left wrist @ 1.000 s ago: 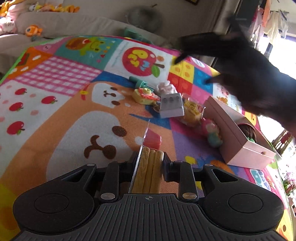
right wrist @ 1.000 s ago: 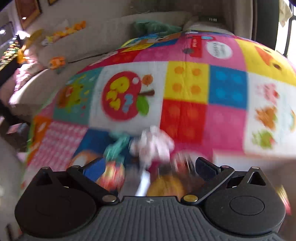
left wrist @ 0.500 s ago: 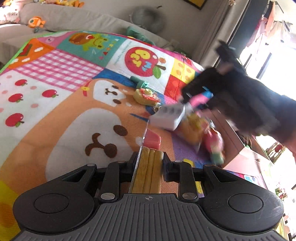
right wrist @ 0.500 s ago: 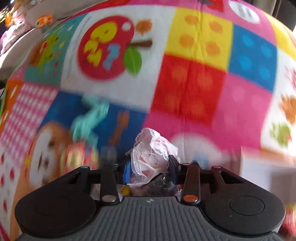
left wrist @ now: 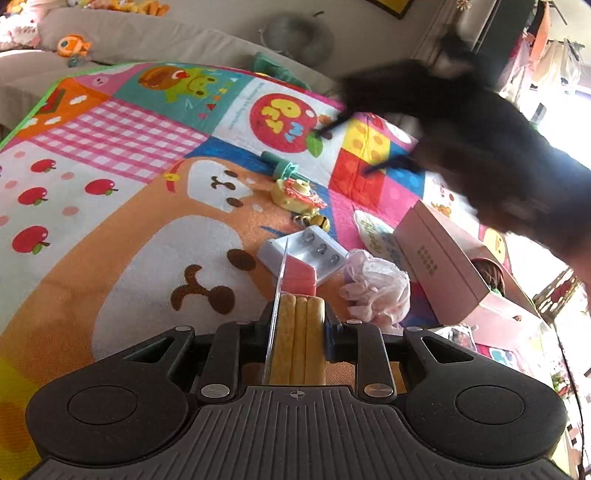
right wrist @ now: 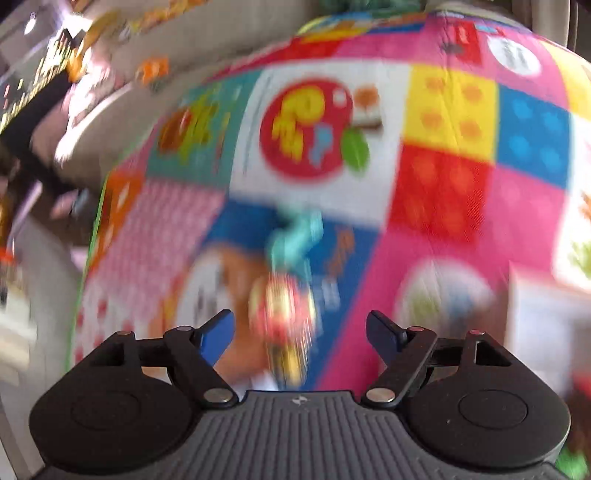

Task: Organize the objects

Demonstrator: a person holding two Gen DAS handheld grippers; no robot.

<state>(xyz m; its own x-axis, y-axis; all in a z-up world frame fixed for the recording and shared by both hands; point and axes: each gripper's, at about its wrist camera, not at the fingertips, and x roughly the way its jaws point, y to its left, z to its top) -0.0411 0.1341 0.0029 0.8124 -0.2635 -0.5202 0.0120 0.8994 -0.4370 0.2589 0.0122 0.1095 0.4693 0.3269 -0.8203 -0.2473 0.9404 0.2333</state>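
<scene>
My left gripper (left wrist: pixel 295 325) is shut on a clear packet of yellow biscuit sticks (left wrist: pixel 297 332) with a pink end, held just above the play mat (left wrist: pixel 129 229). A white lace bundle (left wrist: pixel 376 288) lies loose on the mat beside the pink box (left wrist: pixel 443 258). The right gripper (left wrist: pixel 461 140) is a dark blur above the box in the left wrist view. In its own blurred view the right gripper (right wrist: pixel 301 332) has its jaws opening, with nothing between them. Below it lie a yellow-red toy (right wrist: pixel 282 306) and a teal toy (right wrist: pixel 295 236).
A grey block with three studs (left wrist: pixel 314 254) lies just ahead of the held packet. The yellow-red toy (left wrist: pixel 299 194), a small bell (left wrist: pixel 321 221) and the teal toy (left wrist: pixel 282 166) sit further out. A grey sofa (left wrist: pixel 166 33) with soft toys borders the mat's far edge.
The right gripper shut on the lace bundle, carried it toward the pink box, let it go and lifted away opening. The grey block shifted nearer. My left gripper kept still.
</scene>
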